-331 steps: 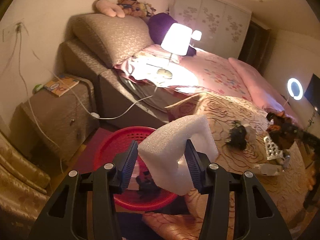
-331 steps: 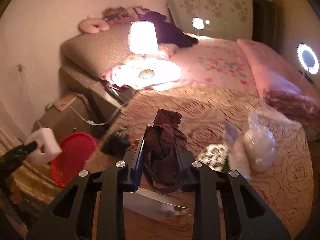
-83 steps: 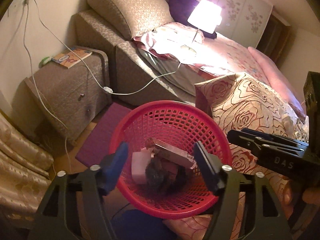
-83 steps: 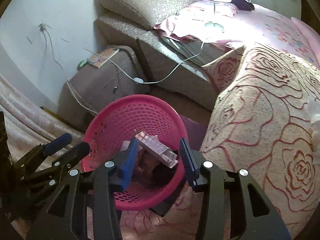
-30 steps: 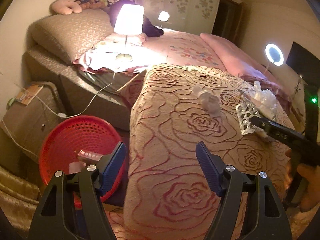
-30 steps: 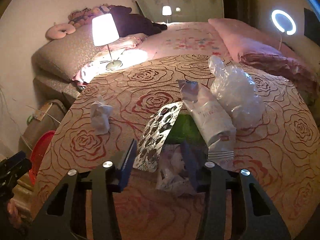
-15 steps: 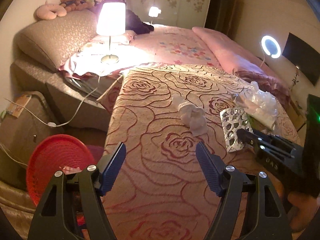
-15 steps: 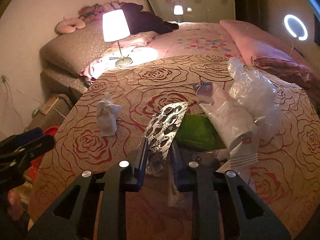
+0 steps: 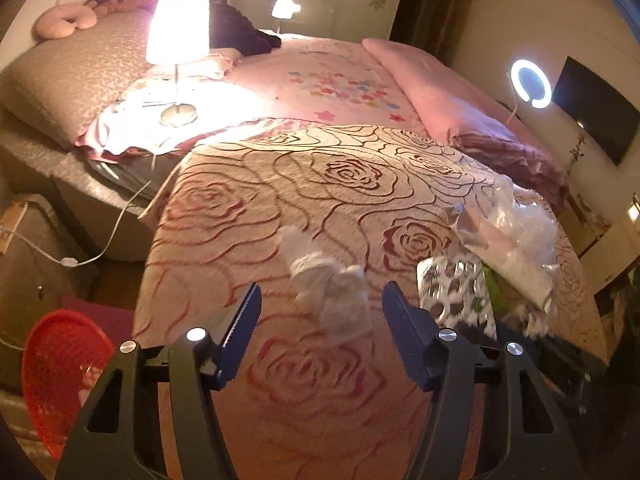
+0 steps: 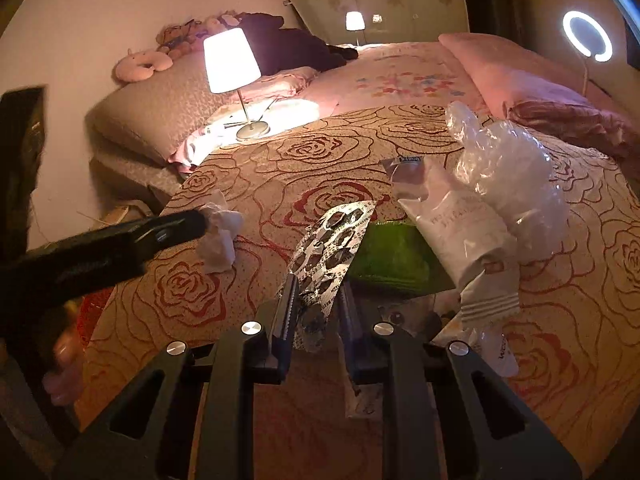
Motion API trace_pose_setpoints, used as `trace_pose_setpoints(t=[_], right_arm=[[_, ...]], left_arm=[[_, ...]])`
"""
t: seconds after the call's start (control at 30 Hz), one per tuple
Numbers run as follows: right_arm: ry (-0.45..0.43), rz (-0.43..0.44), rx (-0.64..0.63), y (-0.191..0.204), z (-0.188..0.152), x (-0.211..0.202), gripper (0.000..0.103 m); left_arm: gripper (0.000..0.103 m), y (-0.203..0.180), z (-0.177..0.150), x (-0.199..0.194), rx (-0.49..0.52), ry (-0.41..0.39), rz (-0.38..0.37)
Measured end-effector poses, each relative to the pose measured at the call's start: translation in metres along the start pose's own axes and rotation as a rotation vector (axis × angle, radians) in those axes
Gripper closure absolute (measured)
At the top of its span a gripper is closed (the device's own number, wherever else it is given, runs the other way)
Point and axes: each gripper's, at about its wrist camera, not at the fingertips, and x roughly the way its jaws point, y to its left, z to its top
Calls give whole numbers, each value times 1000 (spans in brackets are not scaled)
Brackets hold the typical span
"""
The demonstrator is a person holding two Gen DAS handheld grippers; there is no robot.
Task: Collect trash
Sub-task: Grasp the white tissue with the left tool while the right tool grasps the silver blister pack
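Right gripper (image 10: 318, 312): fingers clenched on the lower end of a silver blister pack (image 10: 330, 248), crumpled foil with emptied pockets, slanting up toward frame centre. Left gripper (image 9: 320, 332): fingers spread wide, a crumpled white tissue (image 9: 332, 288) lying between the tips on the rose-patterned bedspread (image 9: 248, 208). Green wrapper (image 10: 390, 254), white pouch (image 10: 460, 228) and clear plastic bag (image 10: 508, 168) lie right of centre. Red basket (image 9: 60, 376) at lower left.

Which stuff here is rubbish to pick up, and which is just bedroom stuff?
Part of the job:
crumpled tissue
silver pill pack, pinched in the right gripper
white packet
clear plastic bag
green wrapper
red basket
left gripper, open

Just lying about:
lamp
ring light
pink neck pillow
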Motion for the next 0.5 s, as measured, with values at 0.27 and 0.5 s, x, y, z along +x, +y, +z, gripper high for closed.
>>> trace_pose_setpoints(t=[0.27, 0.5], right_arm=[[6, 10, 15, -2, 0, 0, 83], [9, -6, 11, 2, 0, 0, 83]], left_arm=[[65, 8, 8, 33, -50, 72, -25], [73, 7, -3, 22, -18, 45, -33]])
